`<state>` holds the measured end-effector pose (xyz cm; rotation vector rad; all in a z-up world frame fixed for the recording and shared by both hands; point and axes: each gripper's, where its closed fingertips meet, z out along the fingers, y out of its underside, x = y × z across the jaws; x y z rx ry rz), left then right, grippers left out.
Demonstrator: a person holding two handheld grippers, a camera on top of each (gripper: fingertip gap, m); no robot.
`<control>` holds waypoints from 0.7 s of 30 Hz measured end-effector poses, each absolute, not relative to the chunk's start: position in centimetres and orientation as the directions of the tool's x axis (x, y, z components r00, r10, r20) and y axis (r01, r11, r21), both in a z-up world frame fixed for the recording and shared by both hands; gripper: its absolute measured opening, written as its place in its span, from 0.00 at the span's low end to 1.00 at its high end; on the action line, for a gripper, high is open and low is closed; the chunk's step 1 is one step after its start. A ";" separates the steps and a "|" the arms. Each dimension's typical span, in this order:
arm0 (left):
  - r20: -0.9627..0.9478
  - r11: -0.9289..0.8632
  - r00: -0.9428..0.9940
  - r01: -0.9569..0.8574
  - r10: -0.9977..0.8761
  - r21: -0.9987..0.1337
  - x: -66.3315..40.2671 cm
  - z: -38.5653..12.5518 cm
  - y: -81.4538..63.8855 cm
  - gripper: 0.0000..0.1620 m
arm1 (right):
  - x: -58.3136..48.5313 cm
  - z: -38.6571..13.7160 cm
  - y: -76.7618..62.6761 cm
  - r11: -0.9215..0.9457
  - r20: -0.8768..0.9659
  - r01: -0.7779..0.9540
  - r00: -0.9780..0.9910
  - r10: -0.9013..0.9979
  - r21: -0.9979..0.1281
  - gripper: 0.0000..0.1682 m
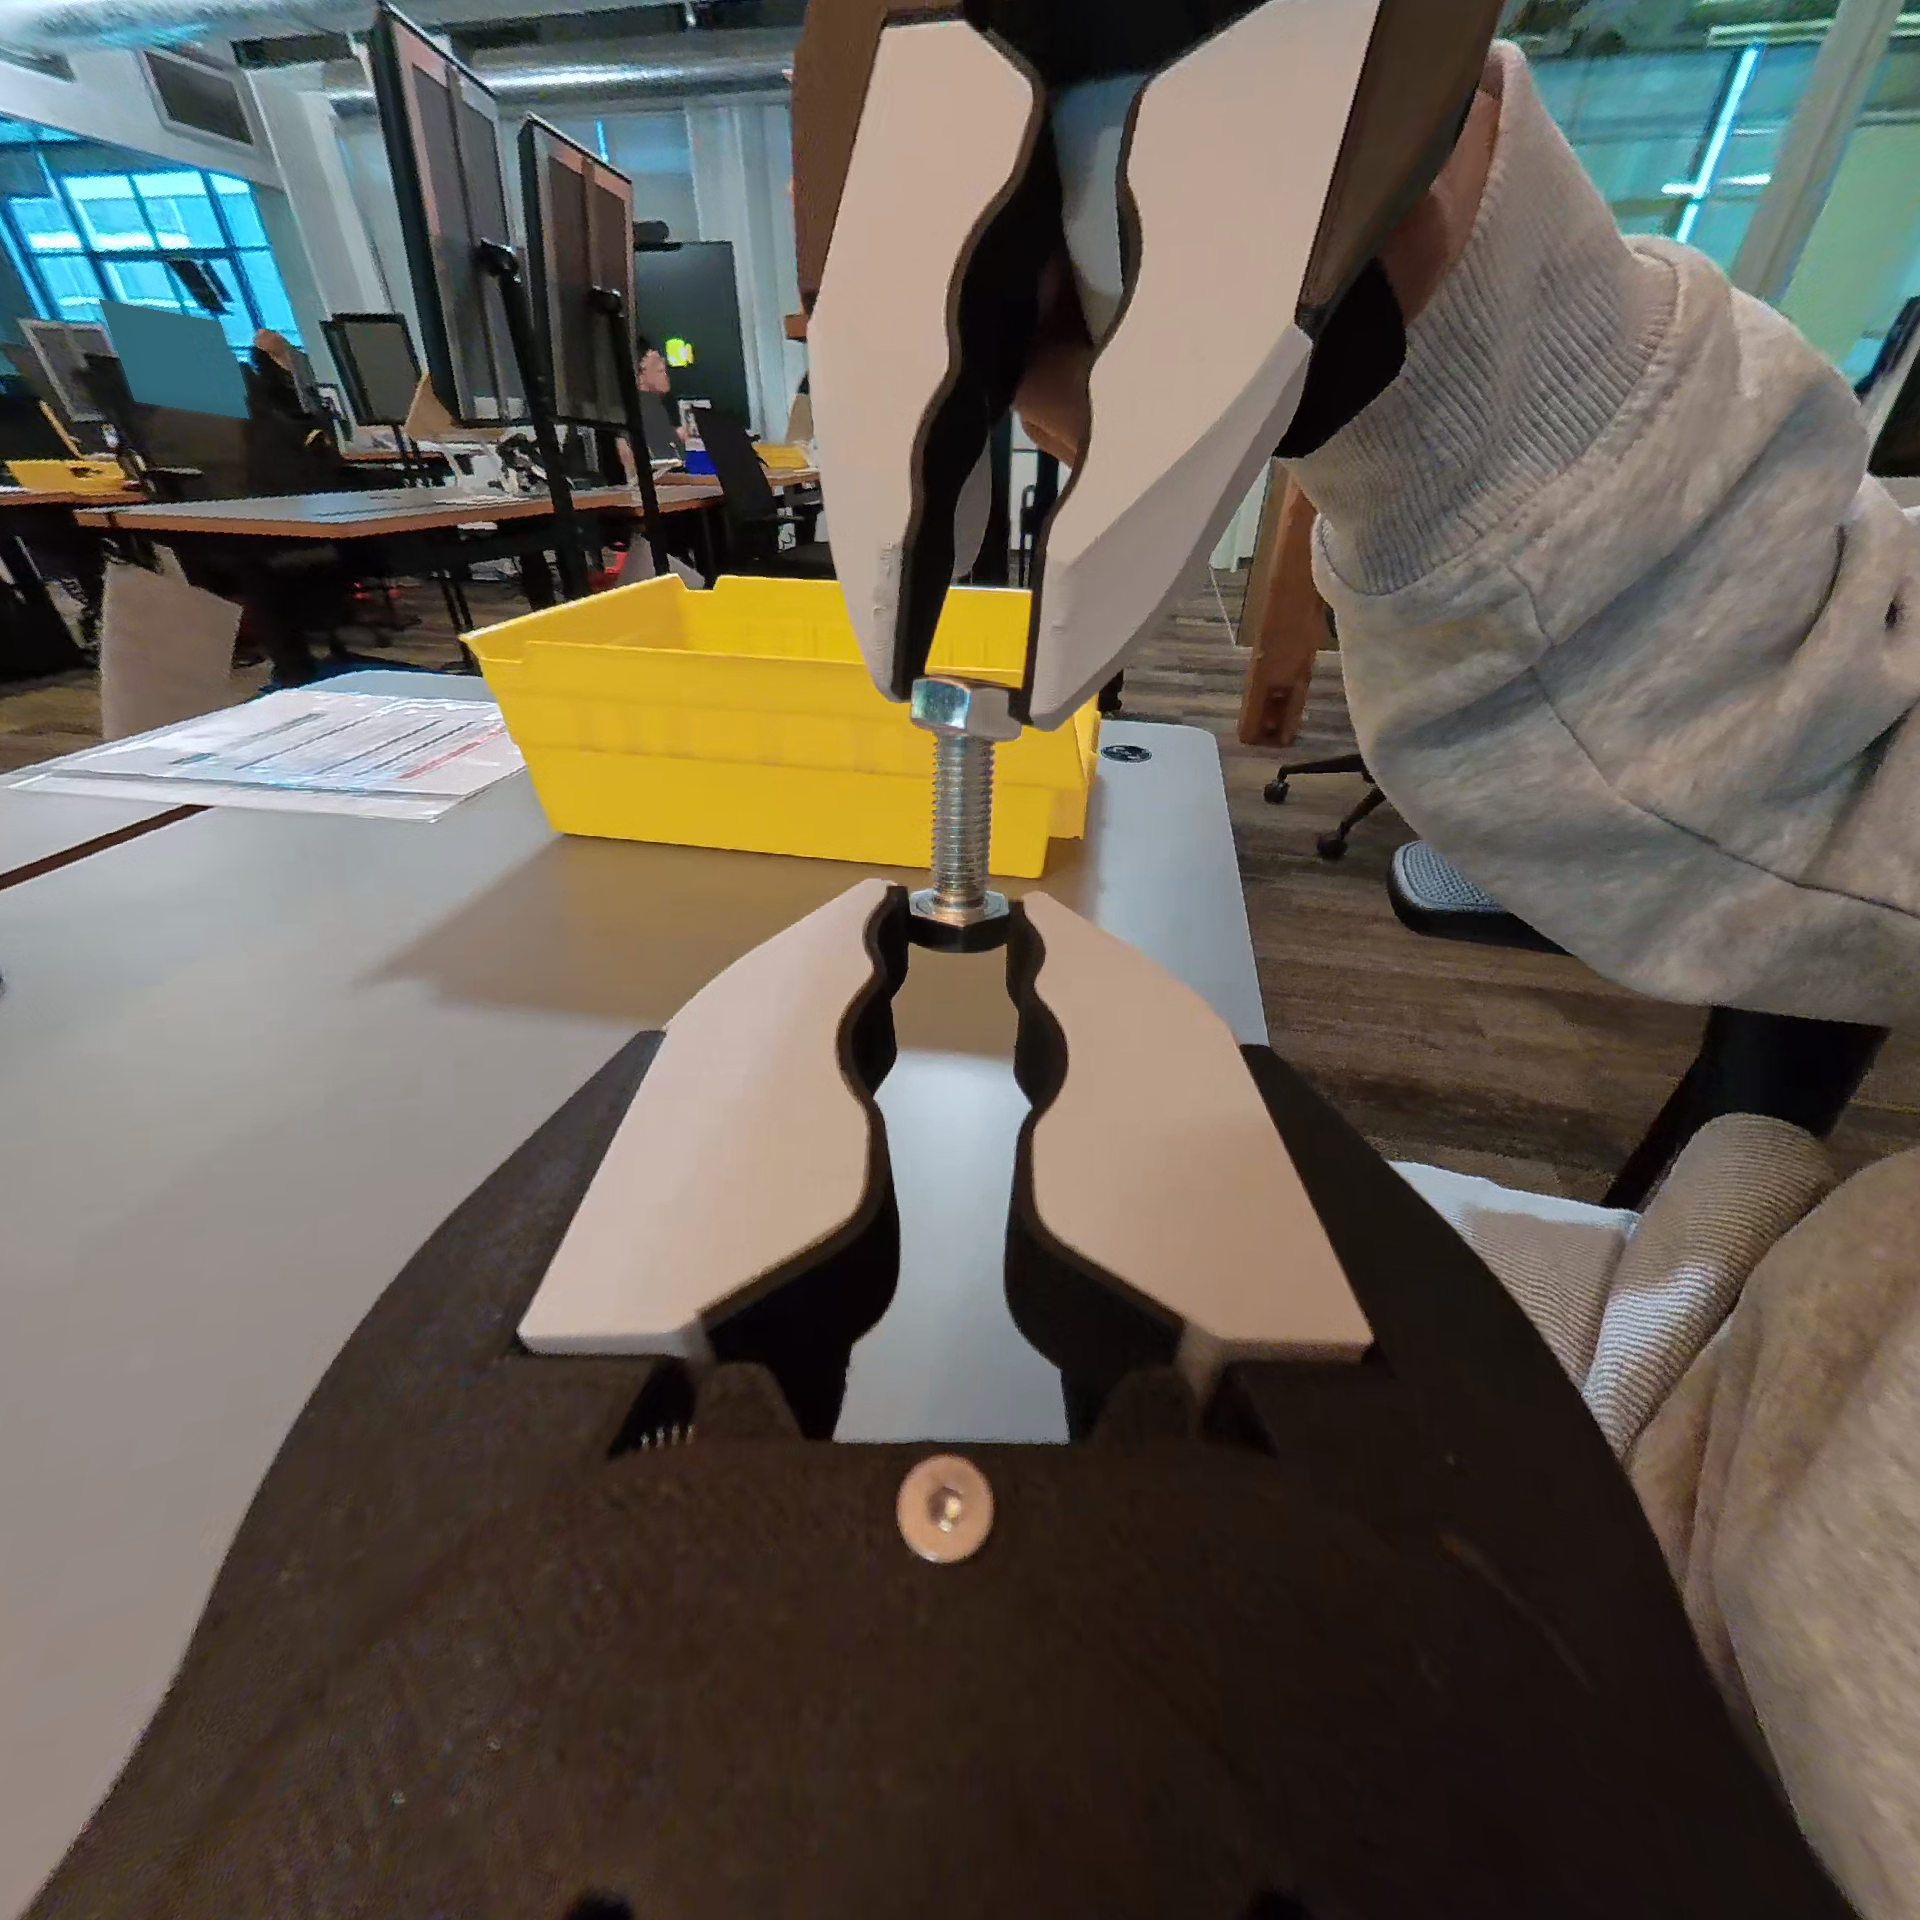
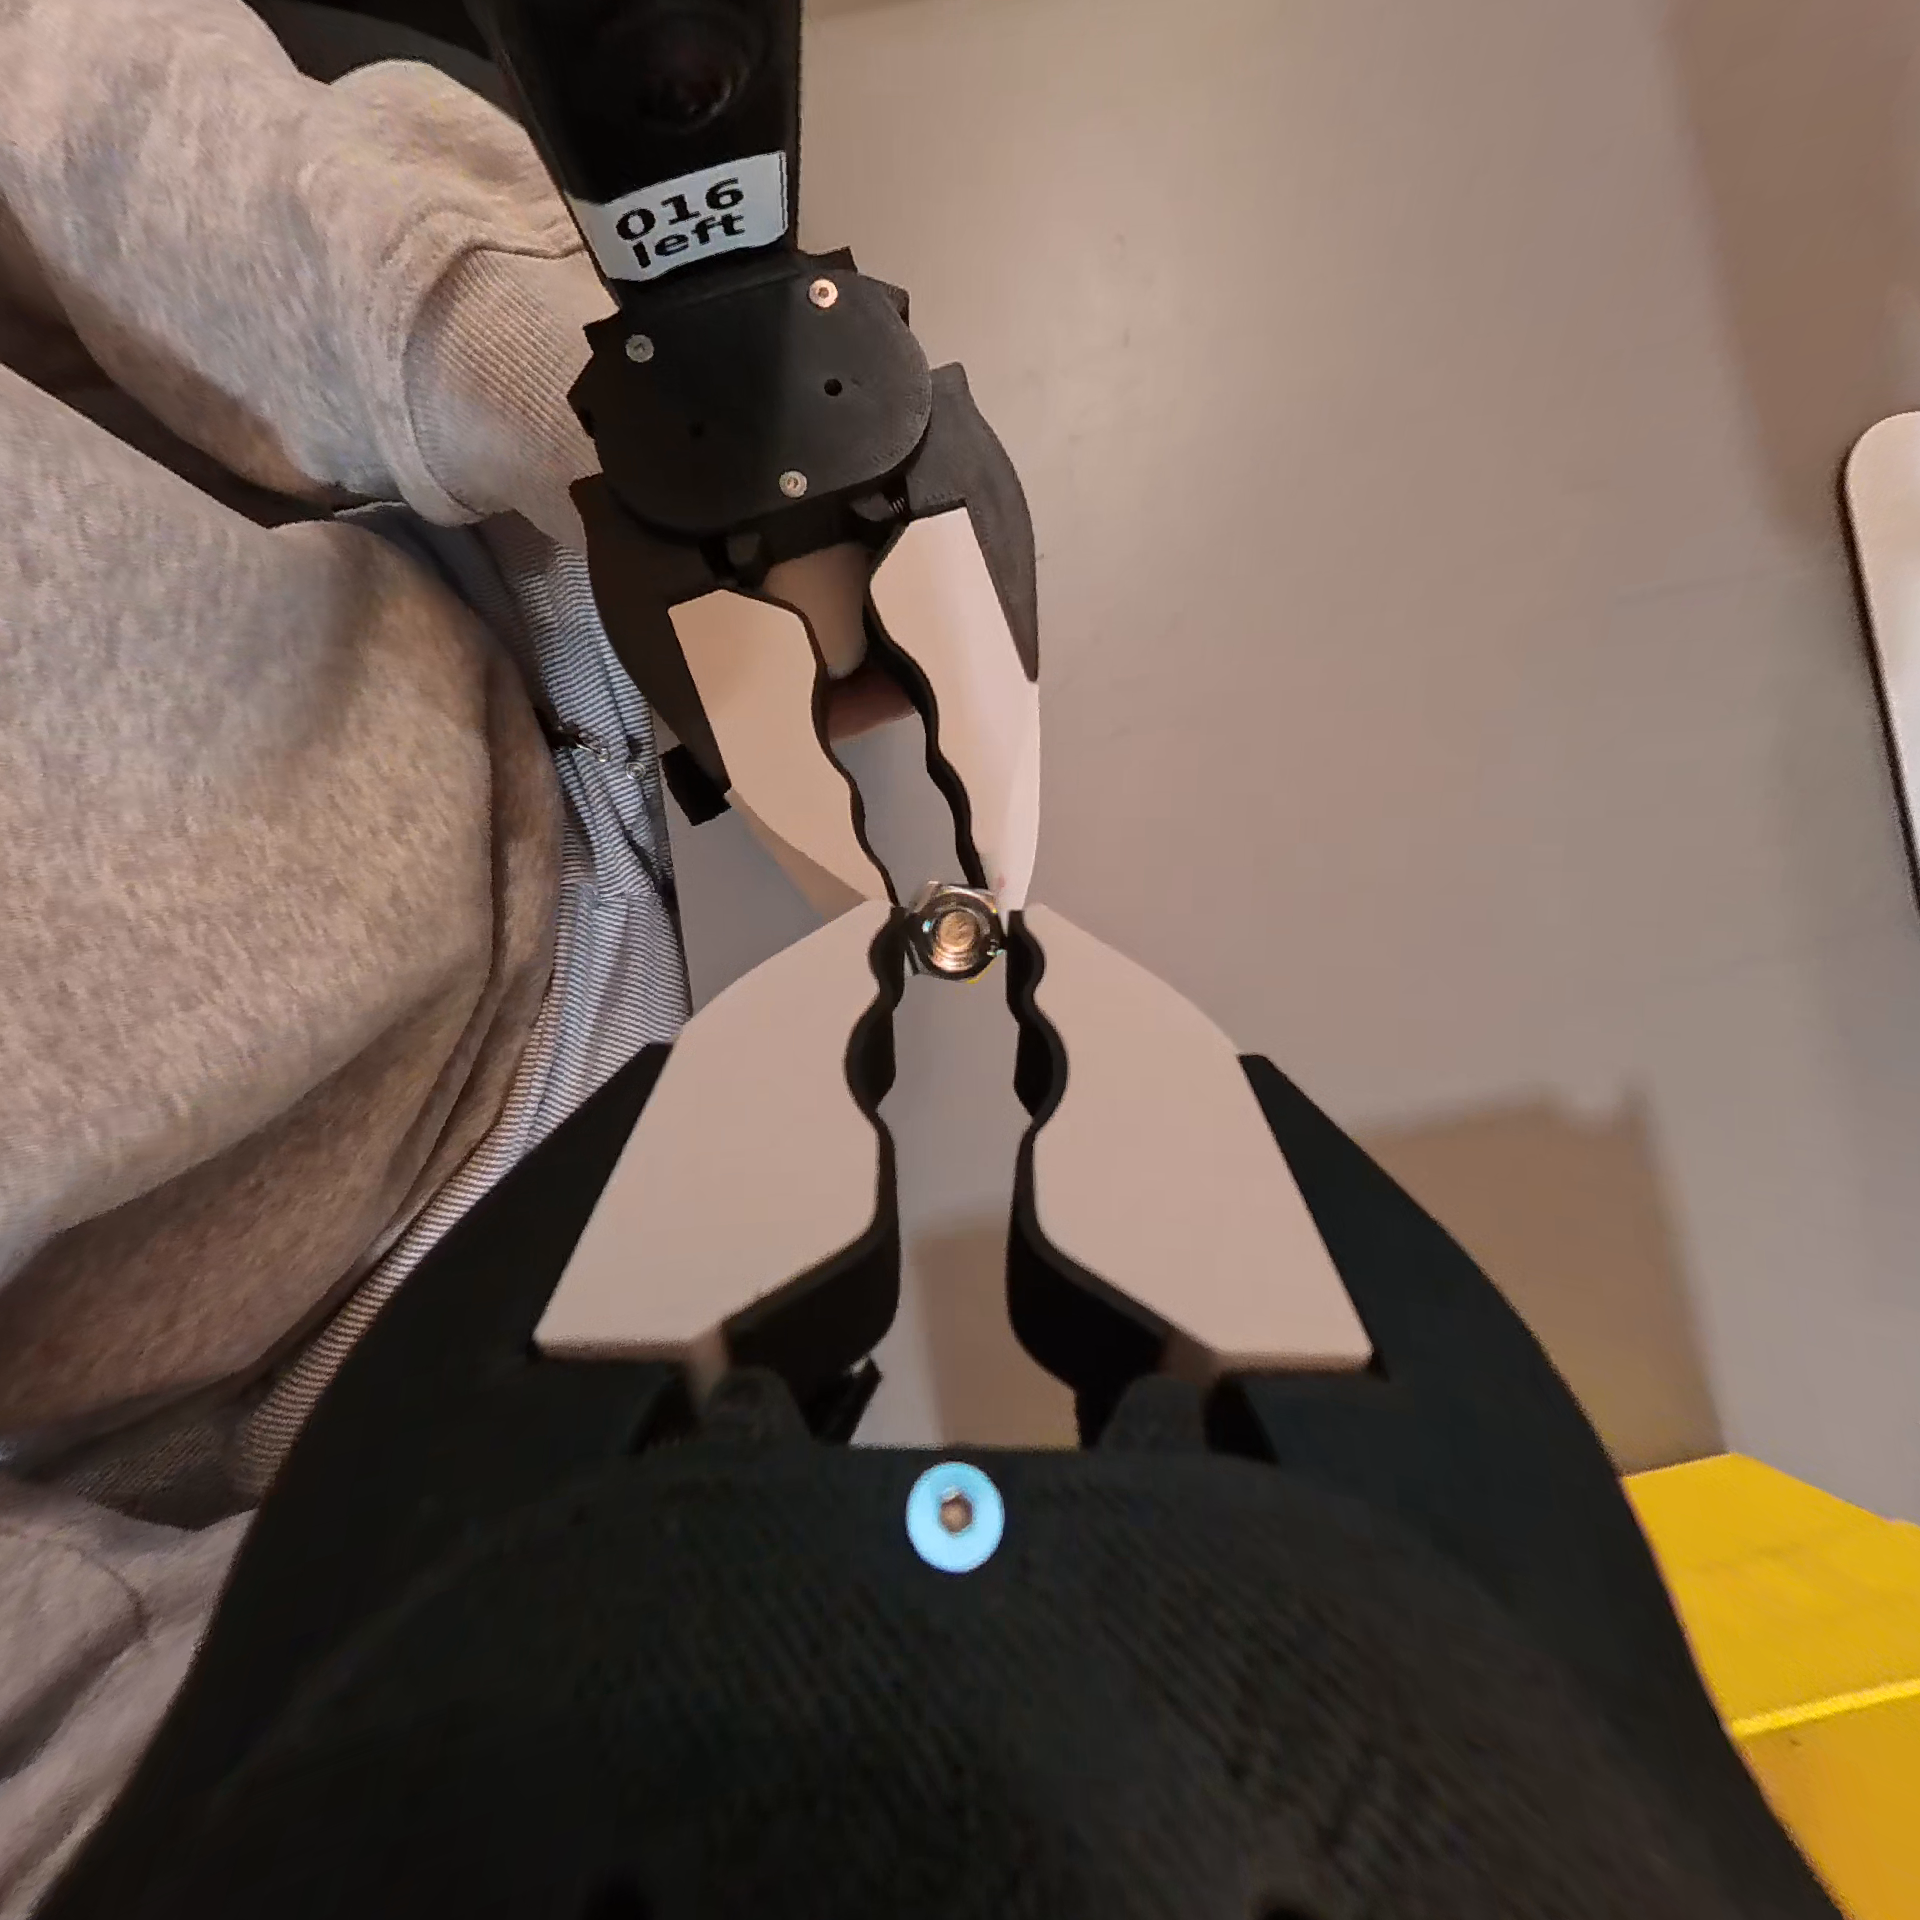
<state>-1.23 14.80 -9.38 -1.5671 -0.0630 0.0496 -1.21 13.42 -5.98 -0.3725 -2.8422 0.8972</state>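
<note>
1. Steel bolt (image 1: 963, 810) stands upright between the two tools. The right gripper (image 1: 961, 694), coming down from above, is clamped on its hex head. The left gripper (image 1: 954, 920), below, is closed on the nut (image 1: 954, 912) at the shank's lower end.
2. Only the very fingertips hold either piece, so I judge a slip likely if either tool twists hard. The nut could pop out from between the left tips and drop to the grey table (image 1: 312, 1039) beneath them.
3. If the two grippers tilt out of line, the threads may bind or cross.
4. A dropped part could roll off the table edge to the right of the left gripper and miss the yellow bin (image 1: 727, 748) just beyond the tips.
</note>
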 end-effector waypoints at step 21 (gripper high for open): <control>-0.161 -0.181 0.974 -0.131 0.161 -0.975 -1.3 -11.7 14.0 0.12 | -0.7 -8.4 13.3 0.902 0.062 0.201 -0.968 0.242 -0.381 0.11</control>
